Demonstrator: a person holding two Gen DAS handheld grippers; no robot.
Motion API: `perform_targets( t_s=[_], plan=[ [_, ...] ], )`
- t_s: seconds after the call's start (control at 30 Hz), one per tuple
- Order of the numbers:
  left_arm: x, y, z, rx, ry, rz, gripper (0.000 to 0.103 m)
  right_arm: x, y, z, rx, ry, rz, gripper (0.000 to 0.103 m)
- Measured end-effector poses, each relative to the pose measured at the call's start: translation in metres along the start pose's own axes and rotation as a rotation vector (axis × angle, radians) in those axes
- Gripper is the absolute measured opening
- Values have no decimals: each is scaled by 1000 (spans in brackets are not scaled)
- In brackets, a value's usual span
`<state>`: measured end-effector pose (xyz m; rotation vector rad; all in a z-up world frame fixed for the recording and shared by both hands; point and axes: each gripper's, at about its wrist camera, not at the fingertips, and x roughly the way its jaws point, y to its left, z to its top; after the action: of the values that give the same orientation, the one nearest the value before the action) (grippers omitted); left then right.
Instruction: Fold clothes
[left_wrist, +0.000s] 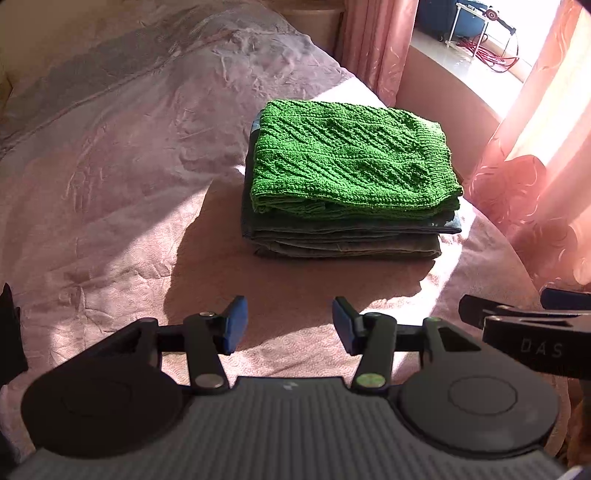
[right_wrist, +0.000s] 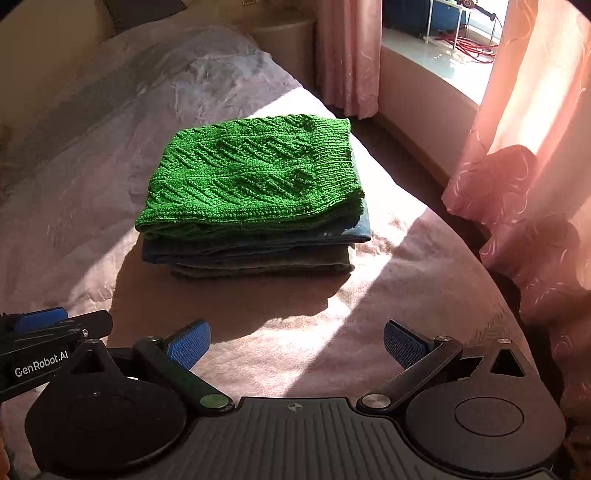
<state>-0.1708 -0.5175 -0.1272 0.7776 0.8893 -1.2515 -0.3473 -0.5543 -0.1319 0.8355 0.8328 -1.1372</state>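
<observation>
Folded clothes make one neat stack on the pink bedspread (left_wrist: 110, 206): a green knit sweater (left_wrist: 351, 162) lies on top, a blue garment (right_wrist: 364, 223) under it, and a grey-green one (right_wrist: 266, 264) at the bottom, all near the bed's rounded edge and the pink curtains (left_wrist: 535, 158). Short of the stack, the left gripper (left_wrist: 289, 325) and the right gripper (right_wrist: 295, 345) hover above the cover, side by side. Both have their blue-padded jaws spread apart and hold nothing.
</observation>
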Motion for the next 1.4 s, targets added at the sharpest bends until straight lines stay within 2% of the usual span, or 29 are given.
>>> perform_targets(
  t_s=[1.4],
  plan=[
    [53,-2,13,-18,38,10,46,52,-7,16,1,74,8,102]
  ],
)
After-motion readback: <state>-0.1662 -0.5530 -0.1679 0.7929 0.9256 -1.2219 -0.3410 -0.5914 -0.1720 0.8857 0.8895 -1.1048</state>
